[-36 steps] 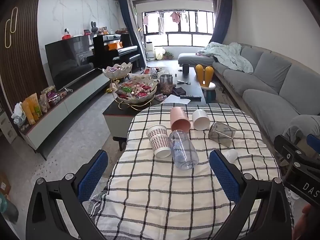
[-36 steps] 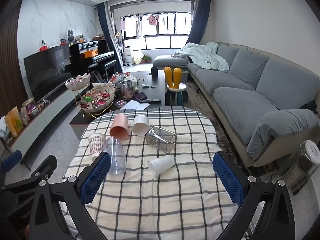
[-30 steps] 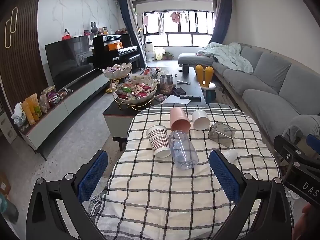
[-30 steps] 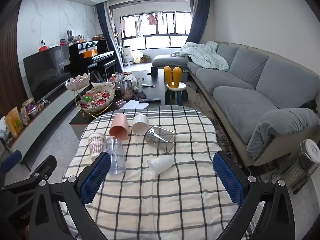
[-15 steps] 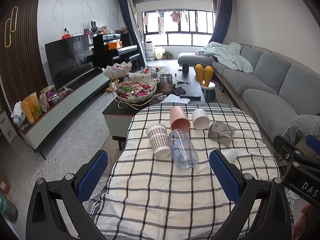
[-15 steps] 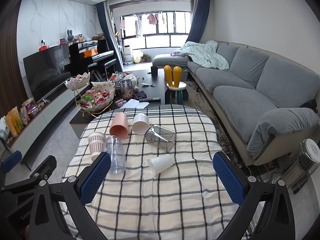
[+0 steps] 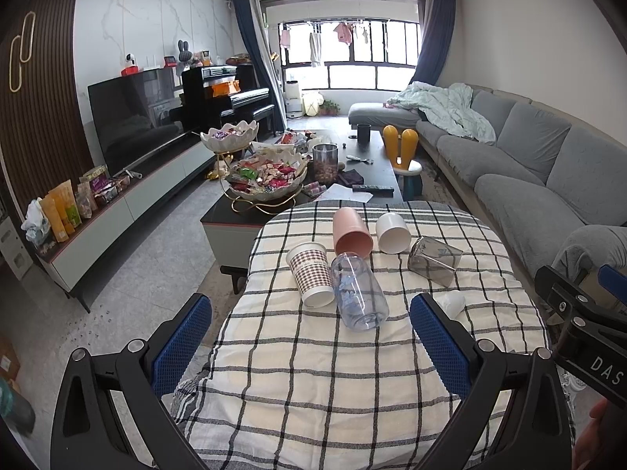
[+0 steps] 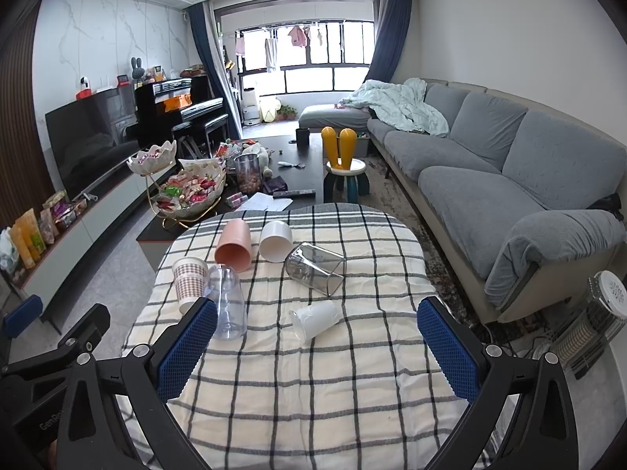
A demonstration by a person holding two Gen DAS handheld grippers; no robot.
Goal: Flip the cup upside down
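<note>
I'm in a living room with a grey sofa (image 8: 490, 149), above a checked-cloth surface (image 8: 313, 384) where 6 cups lie tipped on their sides. Both my left tongs (image 7: 311, 337) and right tongs (image 8: 317, 346) hang wide open, holding nothing. I judge this the approach step: next I must close on 1 cup, likely the small white cup (image 8: 315, 319) nearest my right tongs, then turn it mouth-down.

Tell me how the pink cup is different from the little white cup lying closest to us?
The pink cup is salmon pink and looks taller; the little white cup is white, thin-walled and looks shorter. The pink cup lies at the far side of the checked tablecloth, touching neighbouring cups; the little white cup lies alone, nearer the camera. The pink cup's mouth faces us; the white one's points left. Both lie on their sides, not yet upside down.
</note>
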